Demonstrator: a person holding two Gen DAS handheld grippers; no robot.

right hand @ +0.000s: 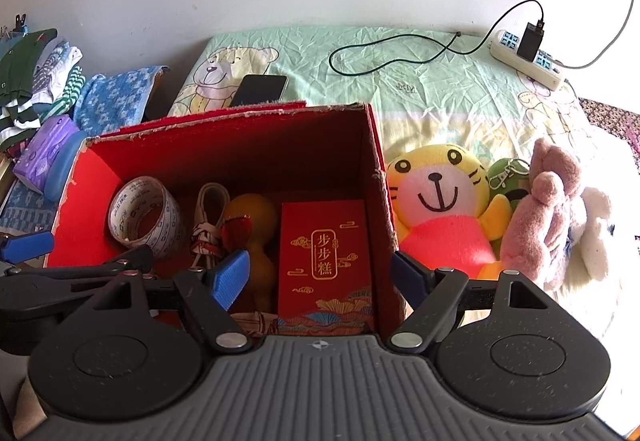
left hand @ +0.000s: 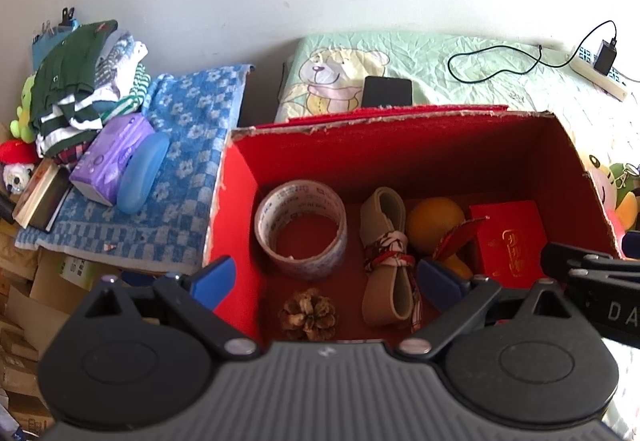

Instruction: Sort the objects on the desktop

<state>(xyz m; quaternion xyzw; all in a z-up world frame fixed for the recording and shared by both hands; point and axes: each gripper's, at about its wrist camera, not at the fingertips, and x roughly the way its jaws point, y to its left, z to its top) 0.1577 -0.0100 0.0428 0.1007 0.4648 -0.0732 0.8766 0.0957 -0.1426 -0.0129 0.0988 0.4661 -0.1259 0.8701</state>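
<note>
Both grippers spread wide, empty, over red box (left hand: 240, 201); left gripper (left hand: 326, 275) above tape (left hand: 300, 227) and pinecone (left hand: 307, 315); strap (left hand: 386, 257) long axis straight ahead; right gripper (right hand: 320, 275) nearer packet (right hand: 326, 257), dead ahead.

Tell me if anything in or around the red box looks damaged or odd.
Yes: the red box has a ragged, torn top rim, most visibly along its back edge. Inside, the tape roll, pine cone and other items look intact.

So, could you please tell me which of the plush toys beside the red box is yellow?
The tiger-faced plush against the box's right wall; the plush beside it is pink.
</note>
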